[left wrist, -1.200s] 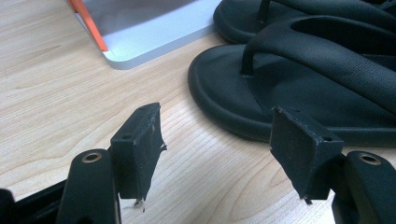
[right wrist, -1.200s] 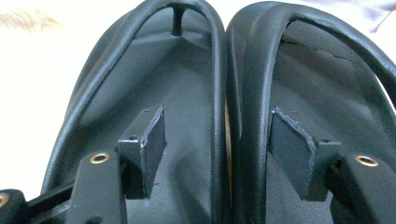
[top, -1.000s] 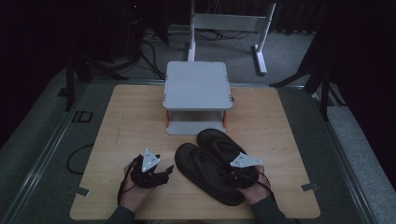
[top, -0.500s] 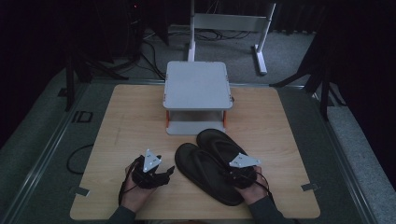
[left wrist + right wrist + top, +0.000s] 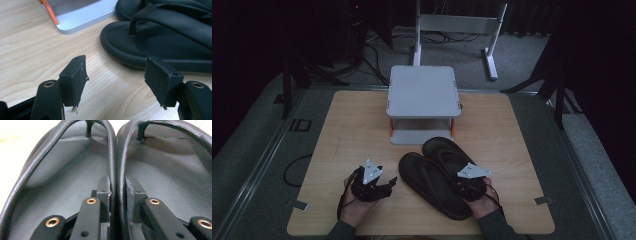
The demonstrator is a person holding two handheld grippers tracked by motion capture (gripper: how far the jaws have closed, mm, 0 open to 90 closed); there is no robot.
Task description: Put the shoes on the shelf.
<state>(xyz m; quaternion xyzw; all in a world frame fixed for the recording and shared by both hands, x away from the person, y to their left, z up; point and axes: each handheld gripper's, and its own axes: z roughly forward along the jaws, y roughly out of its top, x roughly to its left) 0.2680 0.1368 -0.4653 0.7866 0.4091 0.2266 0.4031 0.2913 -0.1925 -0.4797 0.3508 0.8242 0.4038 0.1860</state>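
a: where are the two black rubber flip-flops (image 5: 439,175)?

b: side by side on the pale wooden tabletop (image 5: 342,130), near the right front, just in front of the small grey two-tier stand with orange posts (image 5: 422,102). their toe ends point towards the stand.

a: and the right gripper (image 5: 117,187)?

b: it sits over the heel ends. its jaws have just been closing, and they now pinch the two inner straps (image 5: 116,165) together, one jaw inside each sandal.

a: the left gripper (image 5: 115,72)?

b: low over bare wood, left of the sandals, near them but not touching. its fingers (image 5: 75,77) stand apart with nothing between them.
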